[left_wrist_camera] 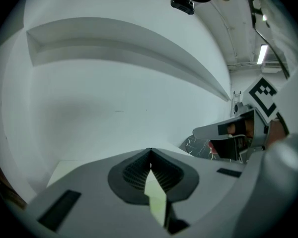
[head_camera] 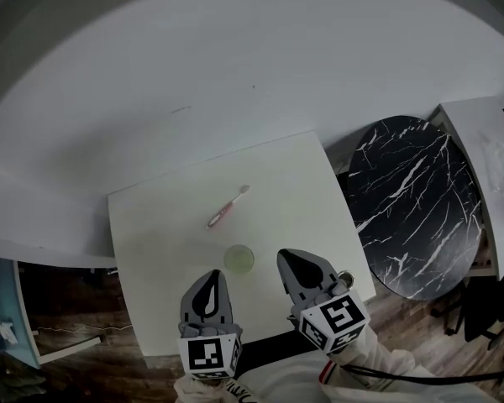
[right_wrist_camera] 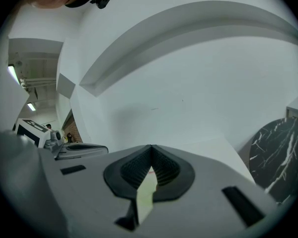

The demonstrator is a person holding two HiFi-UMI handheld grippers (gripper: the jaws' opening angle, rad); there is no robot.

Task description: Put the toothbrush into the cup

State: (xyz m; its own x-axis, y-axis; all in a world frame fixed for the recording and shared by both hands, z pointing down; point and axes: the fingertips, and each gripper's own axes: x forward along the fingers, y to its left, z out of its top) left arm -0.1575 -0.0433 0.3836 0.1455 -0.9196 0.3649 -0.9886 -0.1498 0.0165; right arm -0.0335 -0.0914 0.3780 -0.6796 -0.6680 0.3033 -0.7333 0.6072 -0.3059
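Pink toothbrush: lies flat near the middle of the white bench, paler end angled away toward the far right. Nothing touches it.
Pale green cup: stands upright on the bench, nearer the person than the toothbrush and close to it but apart. Its mouth faces up, and it looks empty from the head view.
Left hand-held gripper: jaws pressed together tip to tip with nothing between them. It hovers over the near part of the bench, just left of the cup.
Right hand-held gripper: also closed and empty, just right of the cup.
Progress: no part of the task is done. A jaw pair has to open, take the handle, lift it and stand it in the cup.
Surroundings: a black marble-patterned round table stands beside the bench on the right. There is a wooden floor below and a plain white wall behind.
In the way: only the cup, which sits between the grippers and the brush, so a low reach could probably nudge it.
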